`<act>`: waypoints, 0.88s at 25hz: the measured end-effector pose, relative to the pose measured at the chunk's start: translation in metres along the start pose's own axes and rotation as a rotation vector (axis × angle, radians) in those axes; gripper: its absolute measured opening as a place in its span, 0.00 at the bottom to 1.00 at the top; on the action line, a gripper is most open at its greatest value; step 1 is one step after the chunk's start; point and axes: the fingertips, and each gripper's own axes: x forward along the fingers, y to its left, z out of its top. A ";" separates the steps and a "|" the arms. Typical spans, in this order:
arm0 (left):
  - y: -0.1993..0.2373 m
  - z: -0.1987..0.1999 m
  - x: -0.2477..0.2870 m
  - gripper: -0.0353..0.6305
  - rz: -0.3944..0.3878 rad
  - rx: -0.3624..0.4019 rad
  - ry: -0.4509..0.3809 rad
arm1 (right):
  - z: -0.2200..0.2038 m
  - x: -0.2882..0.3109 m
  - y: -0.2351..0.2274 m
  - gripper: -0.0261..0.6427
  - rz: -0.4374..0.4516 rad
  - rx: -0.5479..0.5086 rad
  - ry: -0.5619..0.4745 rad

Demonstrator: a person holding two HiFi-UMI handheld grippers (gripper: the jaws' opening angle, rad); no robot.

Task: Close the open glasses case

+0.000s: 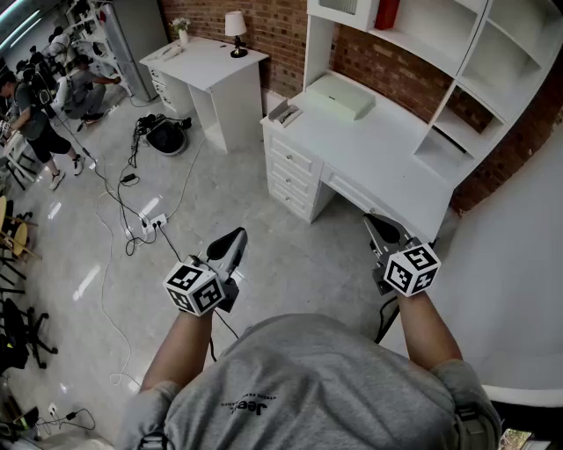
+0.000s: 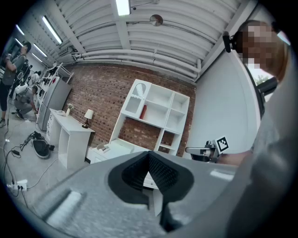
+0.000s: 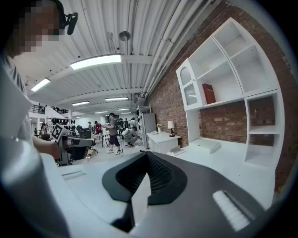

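Observation:
A small grey glasses case (image 1: 283, 112) lies on the left front corner of the white desk (image 1: 387, 149); it looks open, but it is too small to tell for sure. It also shows far off in the left gripper view as the case (image 2: 103, 148) and in the right gripper view as the case (image 3: 177, 150). My left gripper (image 1: 232, 245) hangs over the floor, well short of the desk, jaws together and empty. My right gripper (image 1: 380, 229) is held near the desk's front edge, shut on nothing. Both point toward the desk.
A pale flat box (image 1: 339, 95) sits at the back of the desk under a white shelf unit (image 1: 457, 53) holding a red box (image 1: 387, 12). A second white desk (image 1: 211, 66) with a lamp (image 1: 236, 31) stands left. Cables and a power strip (image 1: 151, 223) cross the floor. People work at far left.

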 end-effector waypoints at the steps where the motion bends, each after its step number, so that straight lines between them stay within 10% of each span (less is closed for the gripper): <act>1: 0.000 0.000 0.000 0.05 0.000 0.000 0.001 | 0.000 0.000 0.000 0.05 0.001 0.001 0.000; 22: -0.022 0.003 0.036 0.05 0.028 0.028 -0.010 | 0.008 -0.007 -0.033 0.05 0.031 -0.014 -0.010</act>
